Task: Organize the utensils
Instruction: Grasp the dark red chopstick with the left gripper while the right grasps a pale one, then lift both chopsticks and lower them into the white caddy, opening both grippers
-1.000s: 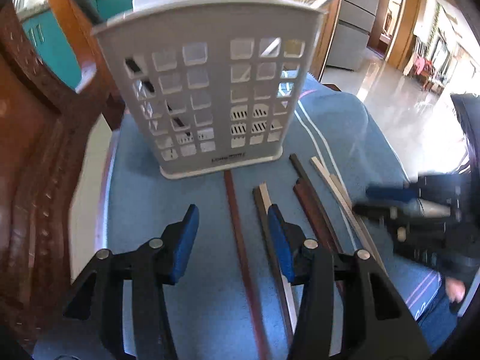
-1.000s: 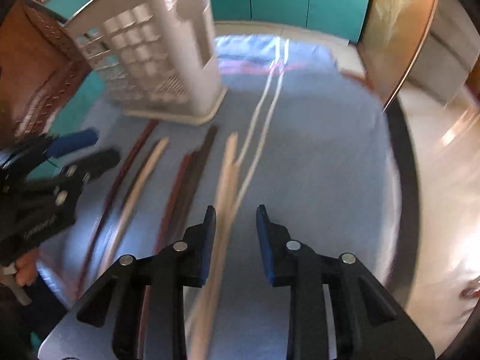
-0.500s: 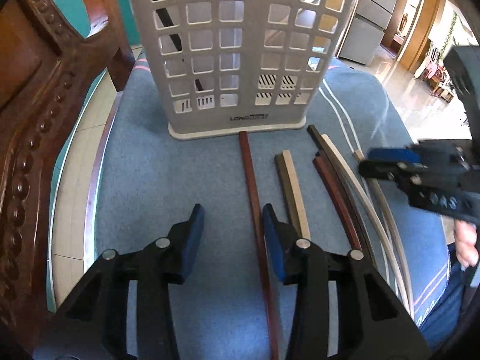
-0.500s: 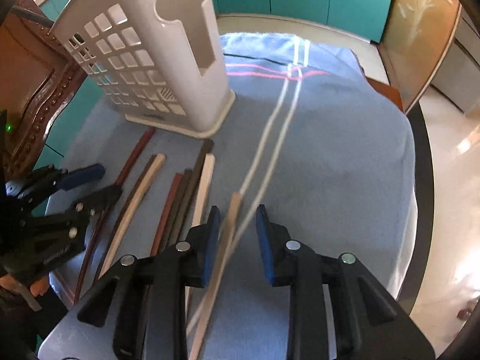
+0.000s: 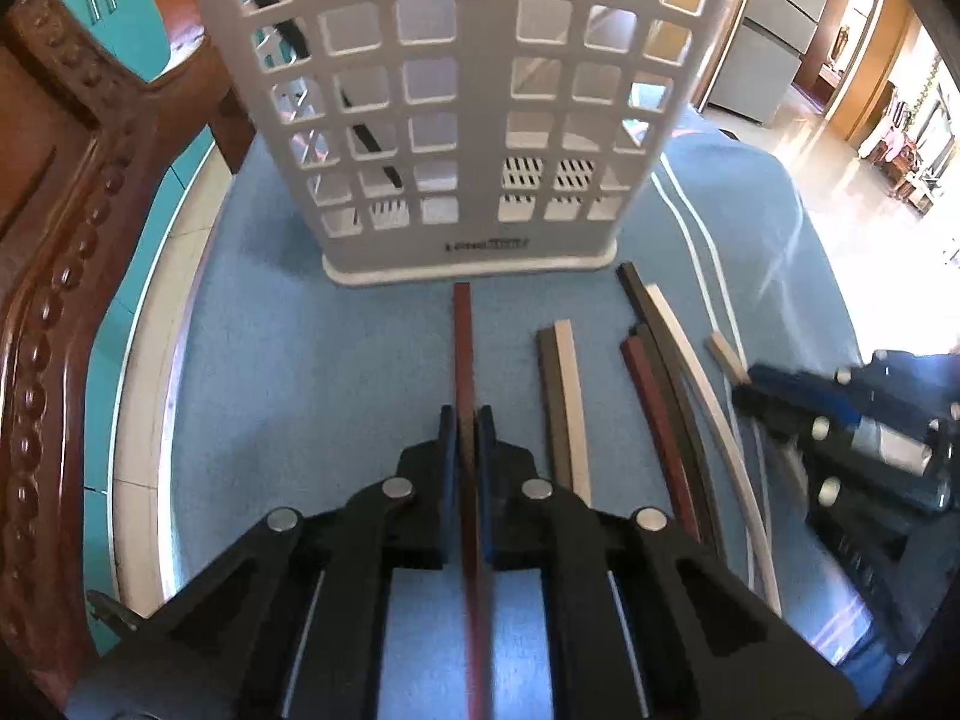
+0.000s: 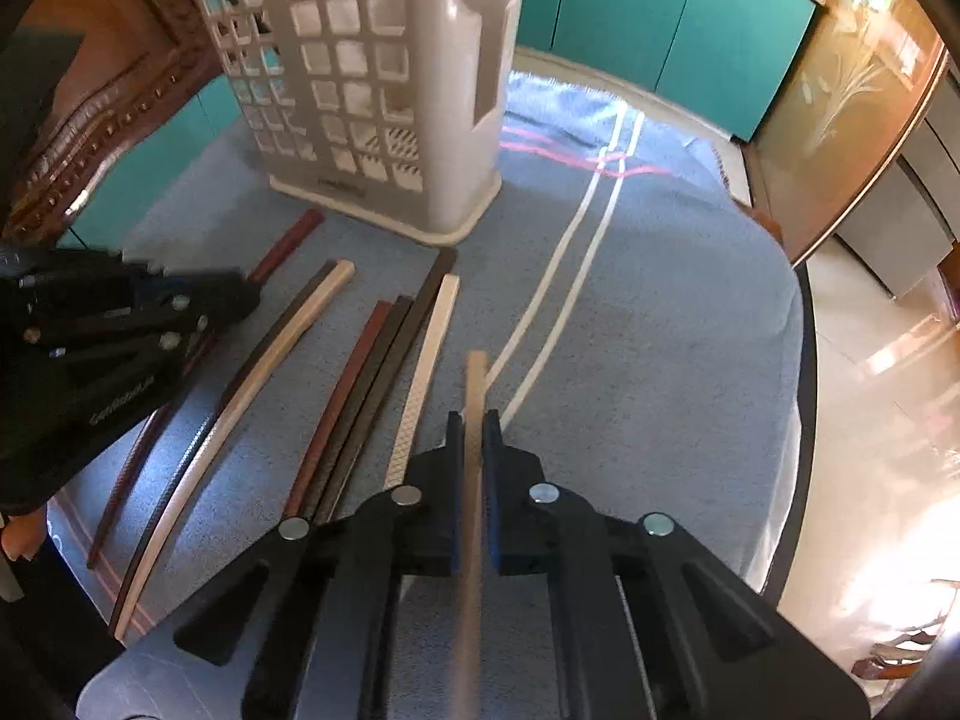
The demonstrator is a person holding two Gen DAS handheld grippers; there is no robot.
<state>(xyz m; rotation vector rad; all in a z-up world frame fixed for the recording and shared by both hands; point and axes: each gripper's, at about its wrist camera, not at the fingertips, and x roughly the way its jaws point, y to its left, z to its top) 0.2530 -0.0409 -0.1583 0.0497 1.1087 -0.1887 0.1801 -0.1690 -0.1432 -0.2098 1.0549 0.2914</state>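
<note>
Both tools now clamped onto chopsticks (image 5: 463,348)

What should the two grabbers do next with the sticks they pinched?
Probably lift both sticks up off the cloth. The left gripper is shut on the reddish-brown chopstick, and the right gripper is shut on the pale chopstick, yet both sticks seem to lie flat on the blue cloth. The white holder stands just ahead, so raising them toward its top looks sensible.
</note>
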